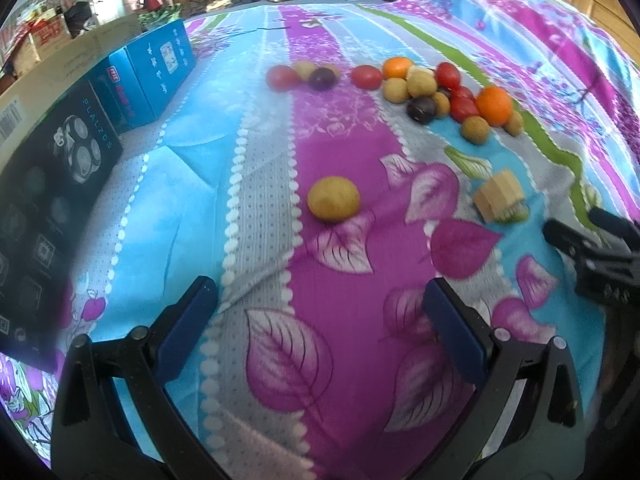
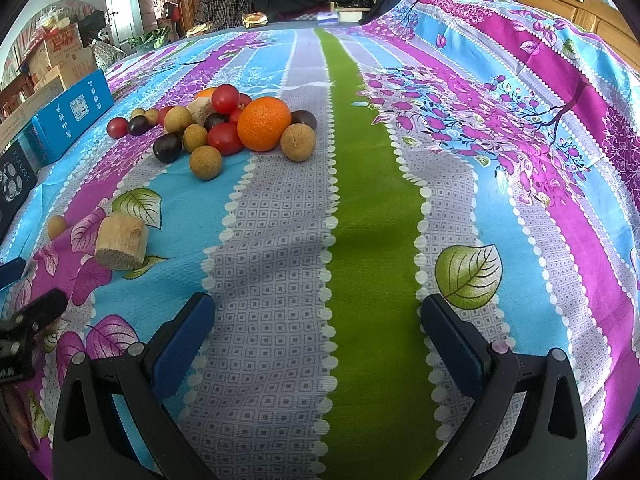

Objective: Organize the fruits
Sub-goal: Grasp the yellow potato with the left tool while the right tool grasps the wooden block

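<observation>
Both my left claw (image 1: 320, 312) and right claw (image 2: 318, 320) gape wide and empty; nudging the longan (image 1: 333, 199) could roll it across the soft sheet (image 1: 340, 280).

Ahead-left of right gripper (image 2: 318, 308): two oranges (image 2: 264, 128), about five red tomatoes (image 2: 225, 139), four dark plums (image 2: 167, 147), roughly seven tan longans (image 2: 205, 163), two cut cane chunks (image 2: 122, 246)

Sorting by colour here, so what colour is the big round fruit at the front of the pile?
Orange, bright with a dimpled peel; the right wrist view shows it best.
</observation>
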Tool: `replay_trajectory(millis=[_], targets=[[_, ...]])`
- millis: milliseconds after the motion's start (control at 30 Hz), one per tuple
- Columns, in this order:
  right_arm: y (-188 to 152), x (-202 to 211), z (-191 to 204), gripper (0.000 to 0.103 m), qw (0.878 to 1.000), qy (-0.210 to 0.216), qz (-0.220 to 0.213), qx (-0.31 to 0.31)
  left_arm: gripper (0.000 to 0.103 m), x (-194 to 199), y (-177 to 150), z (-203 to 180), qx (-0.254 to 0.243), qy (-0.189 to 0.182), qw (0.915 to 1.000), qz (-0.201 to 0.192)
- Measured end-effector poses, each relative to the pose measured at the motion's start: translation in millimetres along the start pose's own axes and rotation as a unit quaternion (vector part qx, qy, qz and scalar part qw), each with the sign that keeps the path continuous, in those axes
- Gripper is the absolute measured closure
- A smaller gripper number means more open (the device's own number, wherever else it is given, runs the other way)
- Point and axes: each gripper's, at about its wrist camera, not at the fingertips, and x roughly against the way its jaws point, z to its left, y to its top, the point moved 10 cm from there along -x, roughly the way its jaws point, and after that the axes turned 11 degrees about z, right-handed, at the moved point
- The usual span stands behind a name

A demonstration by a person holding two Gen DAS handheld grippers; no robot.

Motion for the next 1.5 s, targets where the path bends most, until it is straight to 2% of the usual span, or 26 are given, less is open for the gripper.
replay_trajectory(millis=[167, 233, 333, 500, 567, 600, 733, 833, 933, 1000, 1100, 1200, 1267, 1333, 1500], targets=[[-3.3, 2.1, 1.3, 0.000, 1.000, -0.001, -0.002, 0.000, 0.001, 11.9, -11.4, -11.2, -0.046, -0.017, 0.9988, 0.003], [-3.1, 2.7, 2.4, 0.000, 1.000, -0.002, -0.004, 0.000, 0.010, 14.4, -8.9, -16.9, -0.062, -0.020, 0.9979, 0.001], [-3.3, 4.4, 0.6, 0.000, 1.000, 0.007, -0.005, -0.003, 0.020, 17.0, 4.0, -26.3, -0.059, -0.056, 0.9967, 0.006], [-4.6, 6.7, 0.6, 0.000, 1.000, 0.014, -0.006, -0.004, 0.023, 30.6, 34.7, -30.5, -0.037, -0.088, 0.9953, -0.016], [-5.3, 7.4, 0.9, 0.000, 1.000, 0.017, -0.007, -0.003, 0.033, 34.3, 48.3, -35.0, -0.041, -0.104, 0.9935, -0.020], [-5.3, 7.4, 1.1, 0.000, 1.000, 0.017, -0.007, -0.003, 0.043, 38.8, 54.4, -32.7, -0.041, -0.106, 0.9930, -0.029], [-5.3, 7.0, 1.1, 0.000, 1.000, 0.017, -0.006, -0.003, 0.041, 51.4, 65.3, -1.3, -0.009, -0.109, 0.9917, -0.067], [-5.3, 6.9, 1.0, 0.000, 1.000, 0.015, -0.006, -0.002, 0.041, 42.6, 51.9, 11.3, -0.019, -0.099, 0.9934, -0.056], [-5.2, 6.8, 0.9, 0.000, 1.000, 0.014, -0.006, -0.001, 0.041, 29.1, 44.3, 21.9, -0.003, -0.093, 0.9948, -0.041], [-5.5, 6.8, 1.3, 0.000, 1.000, 0.015, -0.005, -0.001, 0.043, 22.4, 42.6, 19.1, -0.003, -0.097, 0.9947, -0.034], [-7.3, 9.4, 1.9, 0.000, 1.000, 0.016, 0.003, 0.003, 0.045, 16.7, 40.6, 8.1, -0.029, -0.094, 0.9947, -0.031], [-10.0, 16.8, 1.3, 0.009, 1.000, 0.017, 0.006, 0.007, 0.063, 6.4, 41.7, 4.2, -0.040, -0.083, 0.9955, -0.022], [-12.0, 21.4, 1.7, 0.015, 0.999, 0.029, 0.009, 0.010, 0.070, -1.8, 41.1, 4.6, -0.030, -0.101, 0.9944, -0.012], [-12.5, 27.2, 7.4, 0.031, 0.998, 0.058, 0.016, 0.017, 0.076, -2.6, 41.8, 3.7, -0.029, -0.105, 0.9939, -0.012], [-5.0, 45.2, 44.4, 0.041, 0.989, 0.138, 0.015, 0.054, 0.076, -0.6, 40.9, 5.0, -0.017, -0.121, 0.9924, -0.009]])
